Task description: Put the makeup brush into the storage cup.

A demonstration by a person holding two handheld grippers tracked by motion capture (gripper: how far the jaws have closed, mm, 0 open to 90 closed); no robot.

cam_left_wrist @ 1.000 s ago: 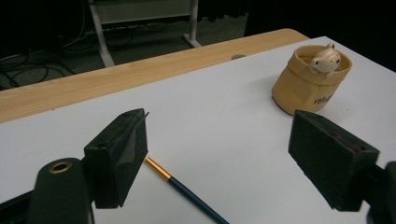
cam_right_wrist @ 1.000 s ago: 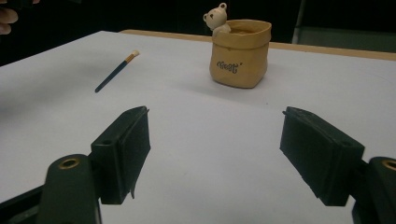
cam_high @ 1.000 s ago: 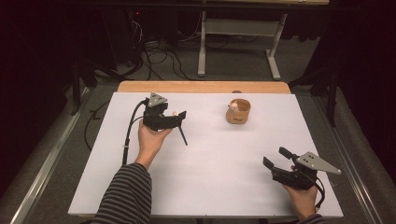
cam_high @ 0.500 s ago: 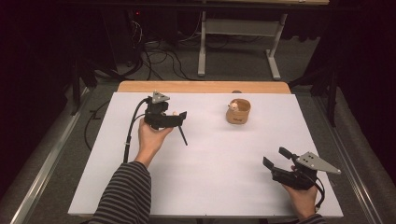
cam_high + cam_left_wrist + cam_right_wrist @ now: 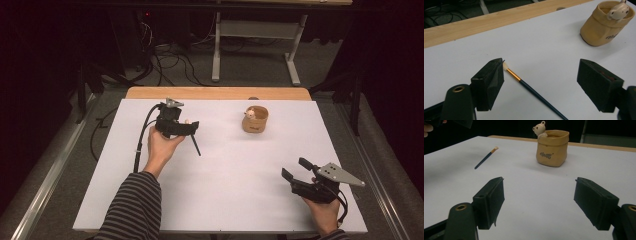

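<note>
Currently the left gripper (image 5: 192,129), jaws spread wide, hovers over the thin dark-blue paintbrush with gold ferrule (image 5: 534,91) lying flat on the white table (image 5: 225,190), apparently pre-grasp; next it likely must lower and pinch the handle, right gripper (image 5: 295,170) idle, spread too

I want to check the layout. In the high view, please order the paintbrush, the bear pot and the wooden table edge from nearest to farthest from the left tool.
1. Paintbrush, on the table just under the left tool.
2. Bear pot, to its right.
3. Wooden table edge, at the far right end; its near part is about as close as the pot.
</note>
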